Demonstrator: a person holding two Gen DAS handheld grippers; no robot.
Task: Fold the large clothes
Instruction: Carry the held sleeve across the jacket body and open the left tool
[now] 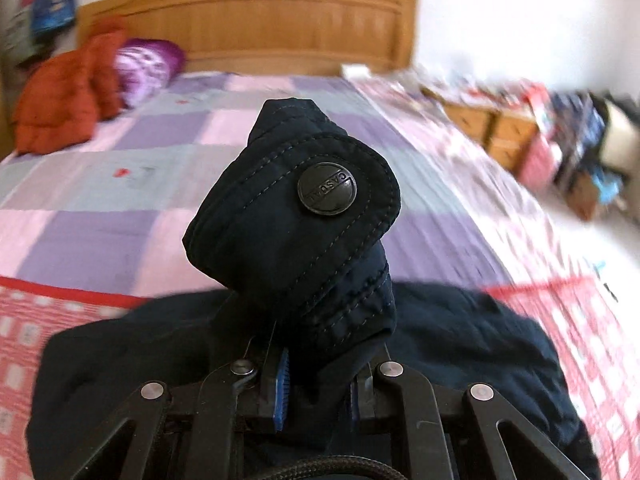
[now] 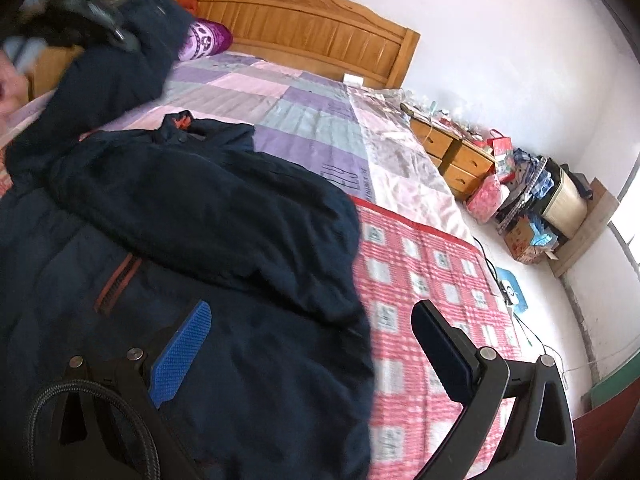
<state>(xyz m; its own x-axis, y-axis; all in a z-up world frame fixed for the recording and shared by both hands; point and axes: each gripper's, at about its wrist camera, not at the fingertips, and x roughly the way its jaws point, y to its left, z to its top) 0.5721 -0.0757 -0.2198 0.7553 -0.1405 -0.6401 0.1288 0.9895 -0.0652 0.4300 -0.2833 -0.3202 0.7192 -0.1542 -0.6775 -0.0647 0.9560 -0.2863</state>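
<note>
While the left claw (image 1: pixel 316 380) is clenched on a cuff (image 1: pixel 296 216) of the navy jacket (image 2: pixel 180 240), that cuff stands up before its camera, snap button (image 1: pixel 326 188) facing the lens. Jacket body lies spread over the bed (image 2: pixel 304 120), partly on the red-checked blanket (image 2: pixel 420 280); one sleeve is lifted at far left in the right wrist view. Right claw (image 2: pixel 312 344) released, jaws wide, hovering above the jacket's edge, nothing between them. Orange garment (image 1: pixel 68 96) and purple pillow (image 1: pixel 148 64) near the wooden headboard (image 1: pixel 256 20).
</note>
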